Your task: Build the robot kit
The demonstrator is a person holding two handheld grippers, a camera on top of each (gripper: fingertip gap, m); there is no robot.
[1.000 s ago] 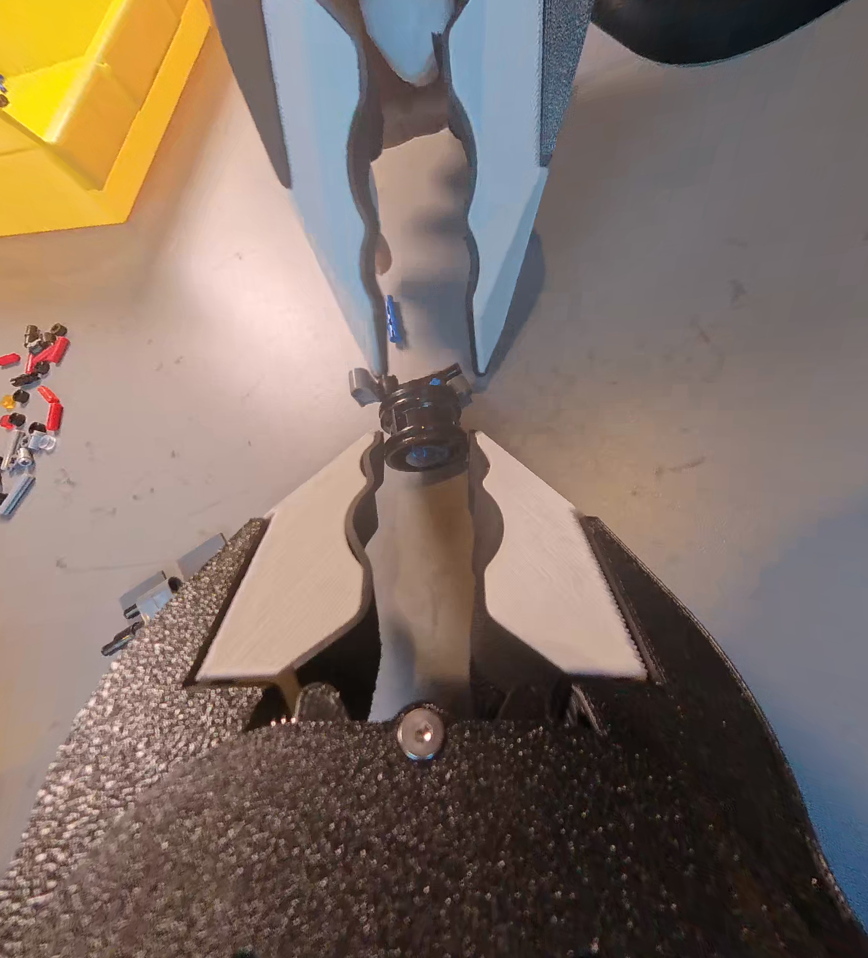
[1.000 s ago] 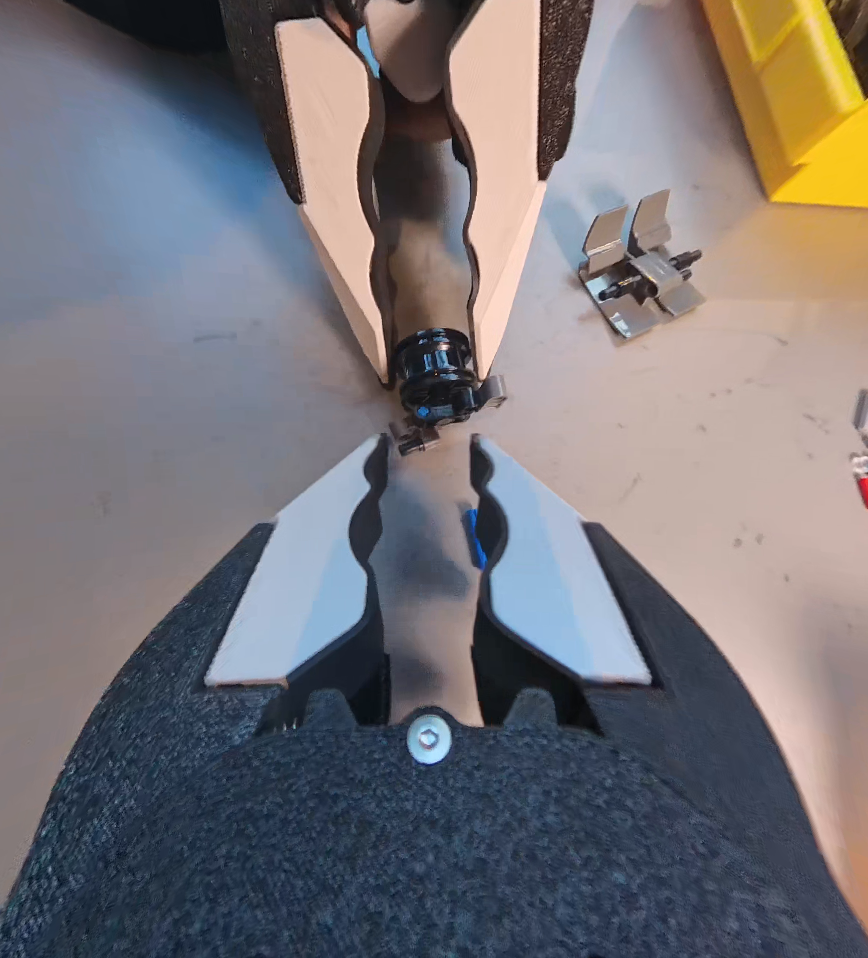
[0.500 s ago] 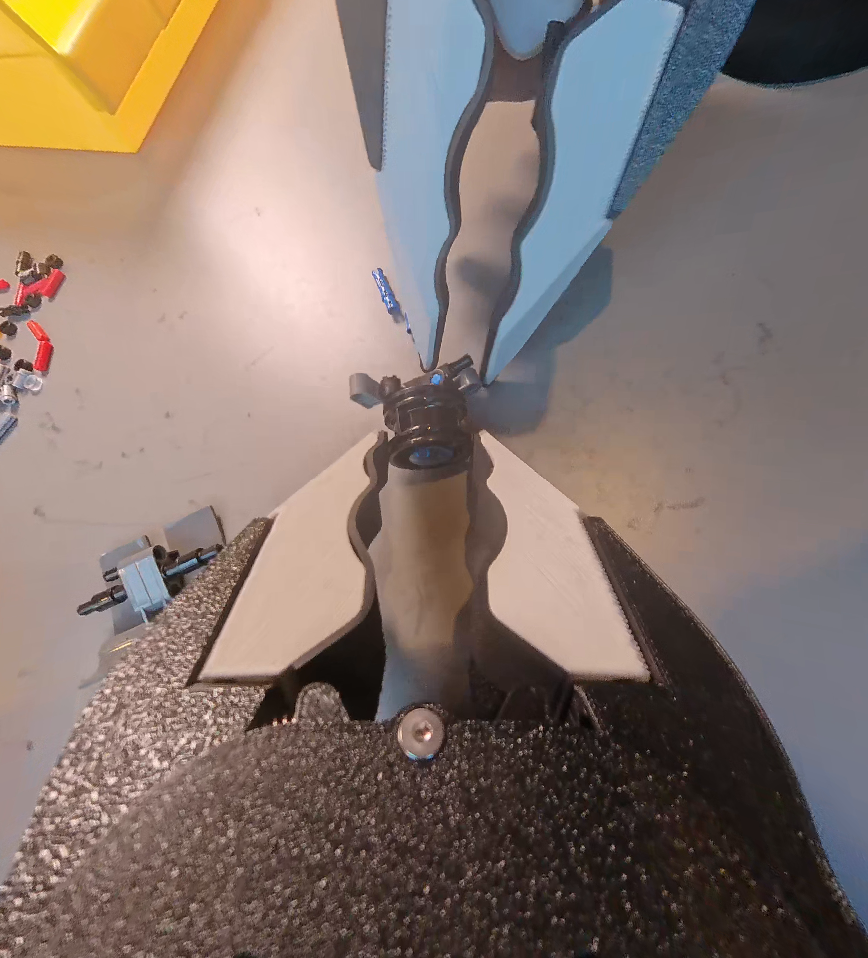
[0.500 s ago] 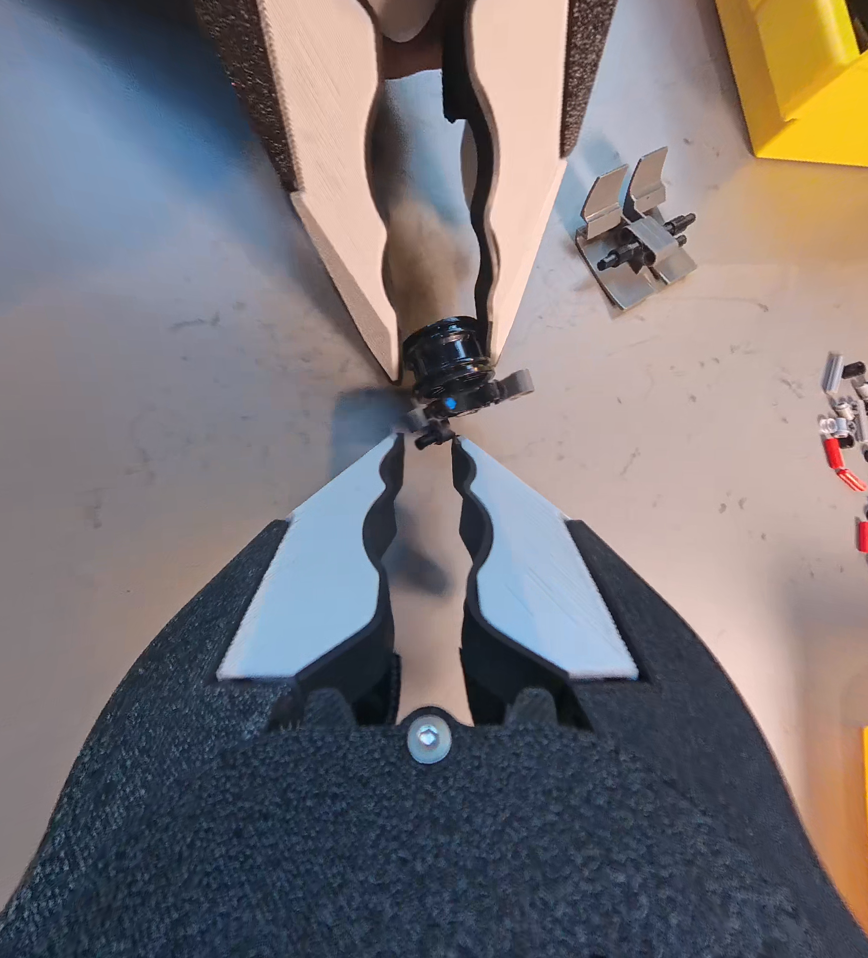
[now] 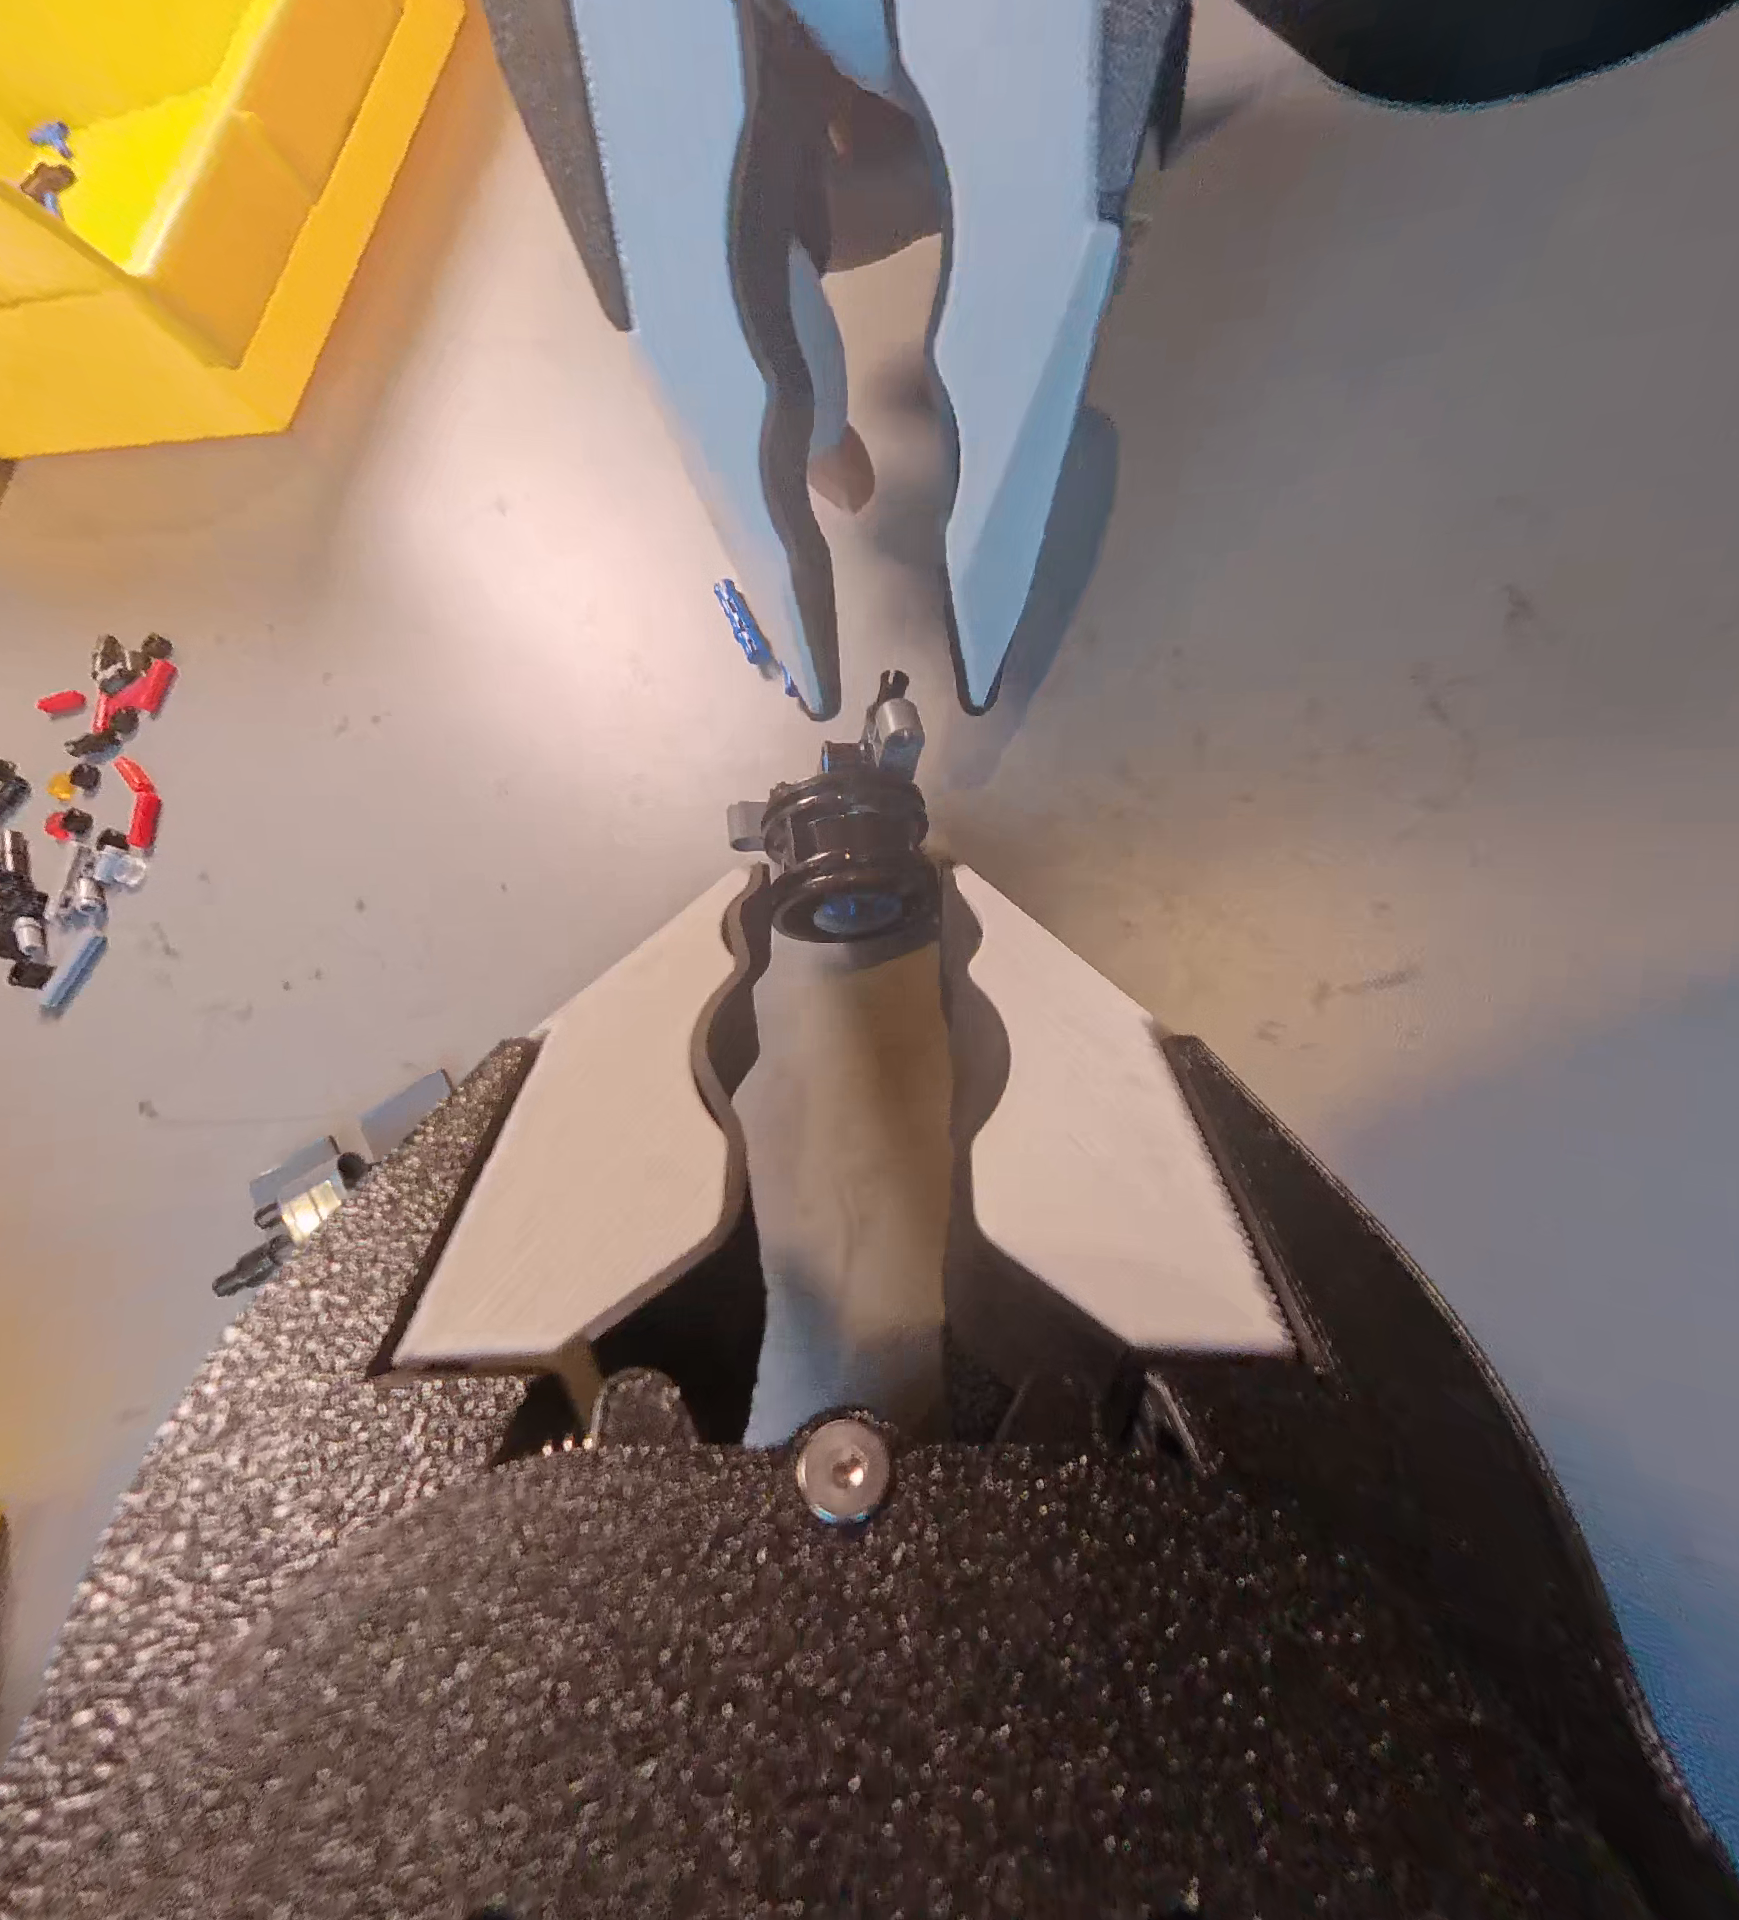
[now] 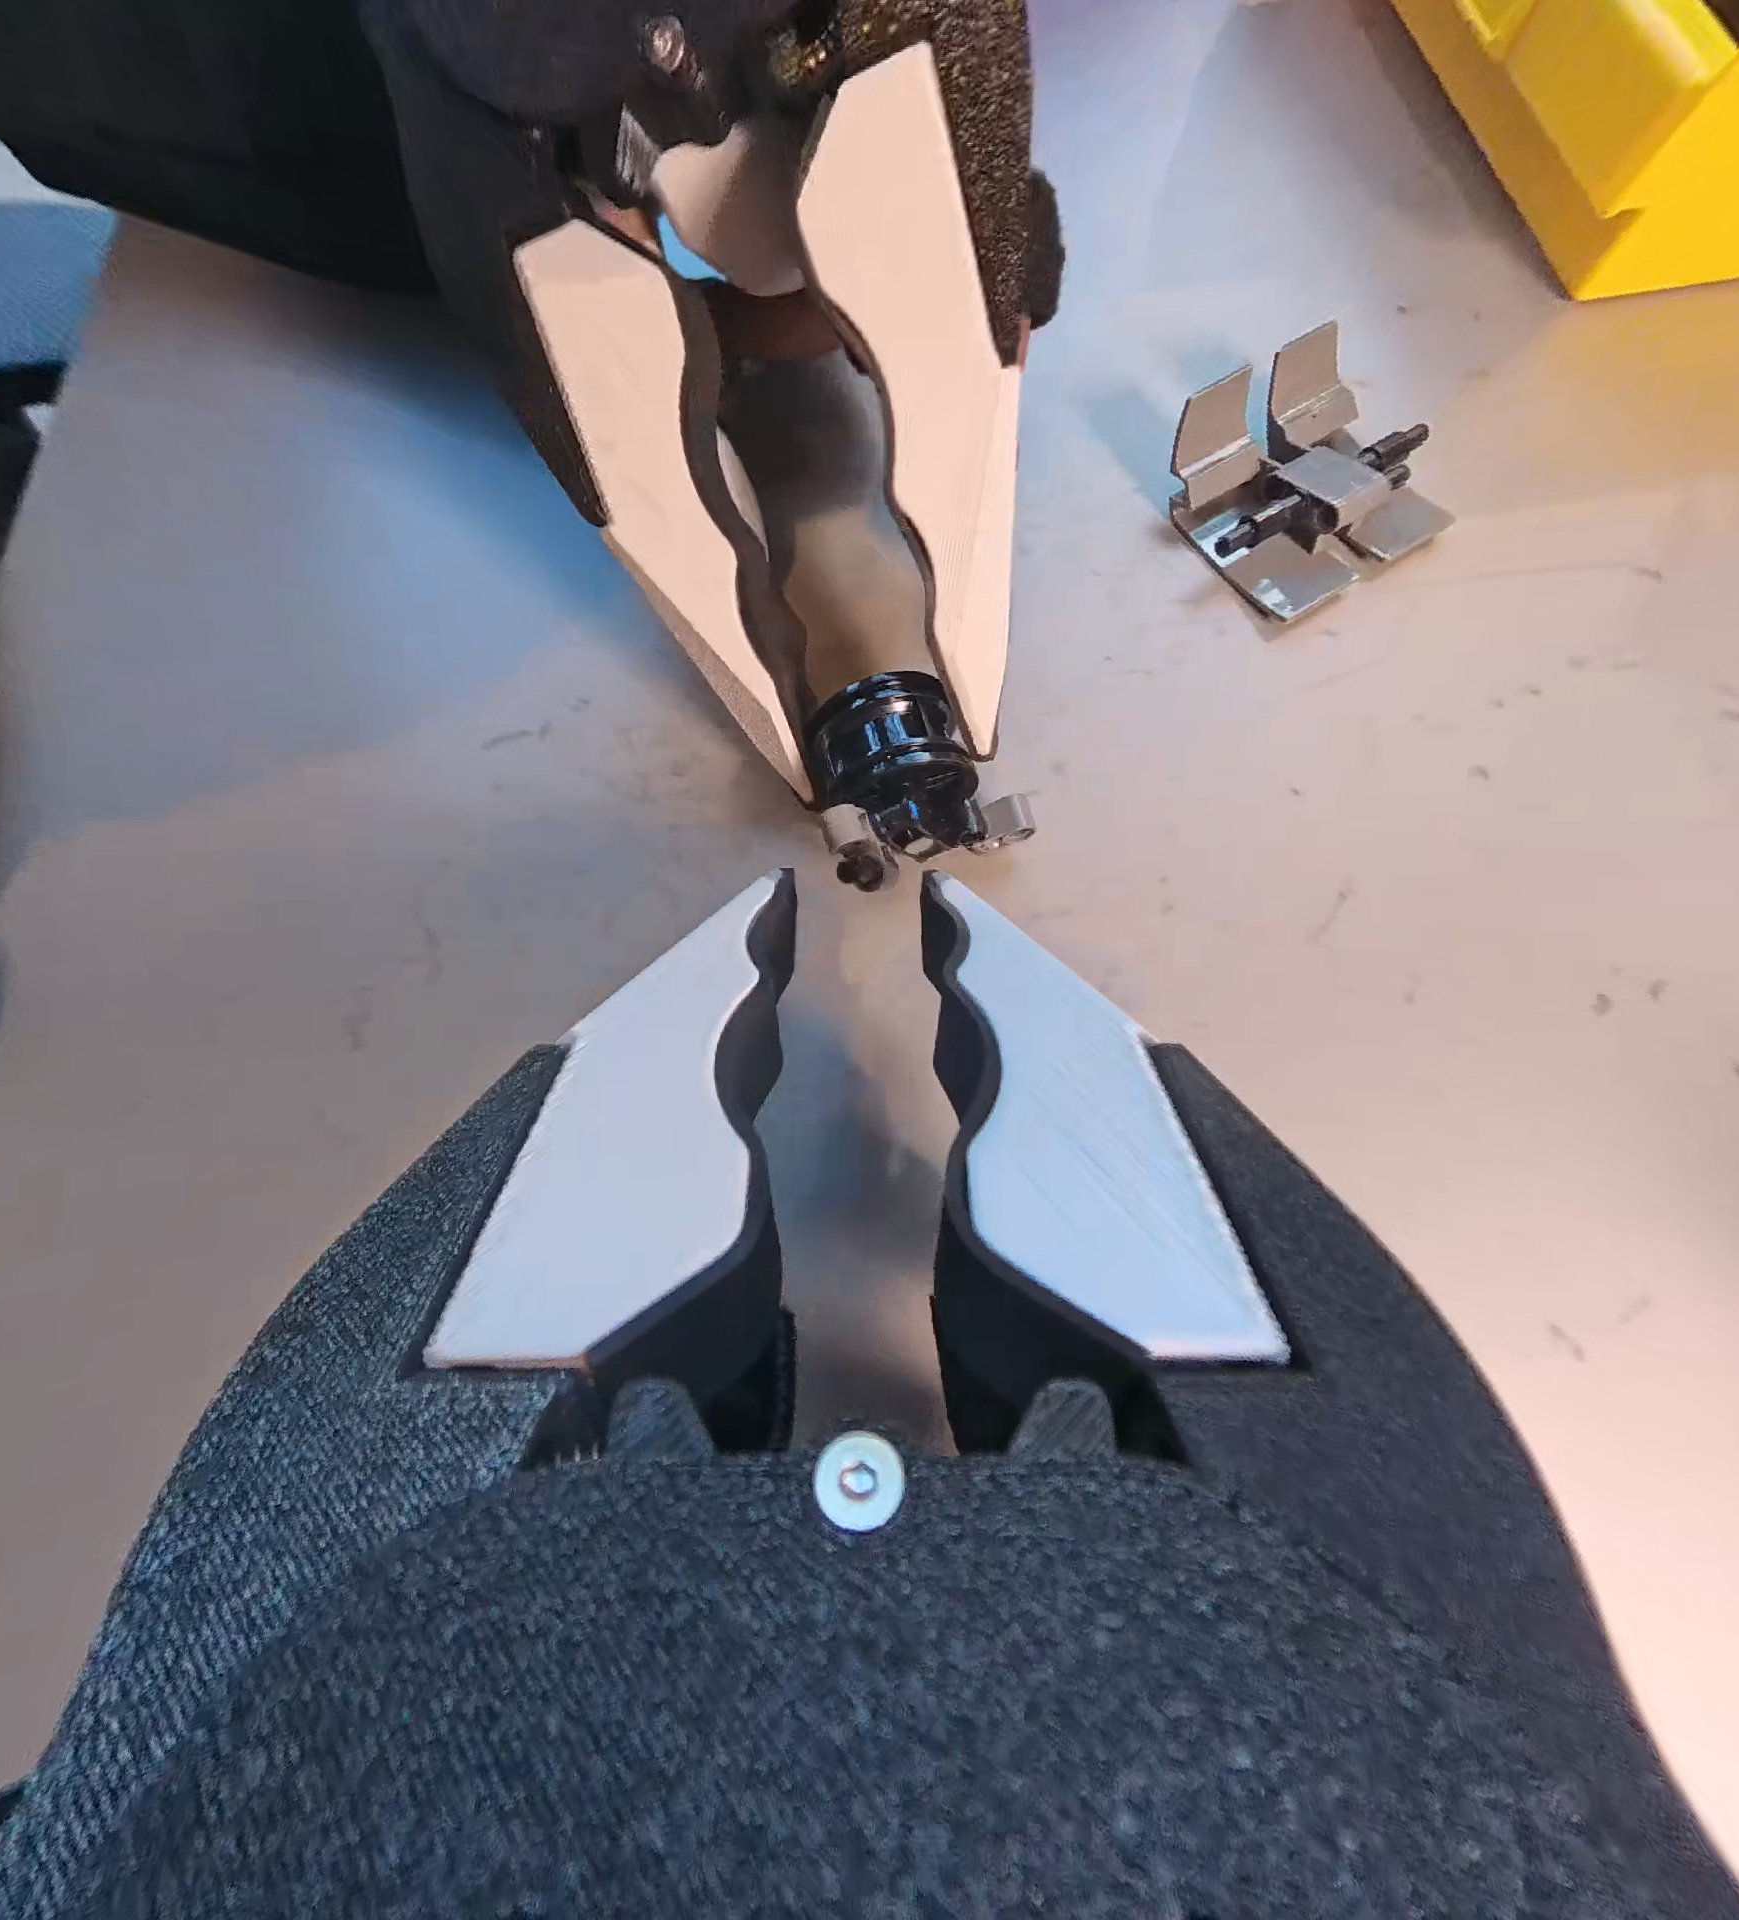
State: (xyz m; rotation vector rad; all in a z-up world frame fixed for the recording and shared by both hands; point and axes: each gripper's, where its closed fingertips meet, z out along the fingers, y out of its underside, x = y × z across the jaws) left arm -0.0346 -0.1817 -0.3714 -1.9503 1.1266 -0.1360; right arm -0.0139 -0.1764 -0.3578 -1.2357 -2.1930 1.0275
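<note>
Left gripper clamps small glossy black ribbed wheel assembly; right gripper, parted and empty, sits just off its grey pin end.

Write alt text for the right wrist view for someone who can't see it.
The left gripper, reaching in from the top, clamps a black wheel assembly with small grey connectors, just ahead of the right gripper, whose jaws stand apart and empty. A grey bracket piece and a yellow bin sit on the table at upper right.

Glossy black wheel, yellow bin, grey table, red-and-black small parts.
</note>
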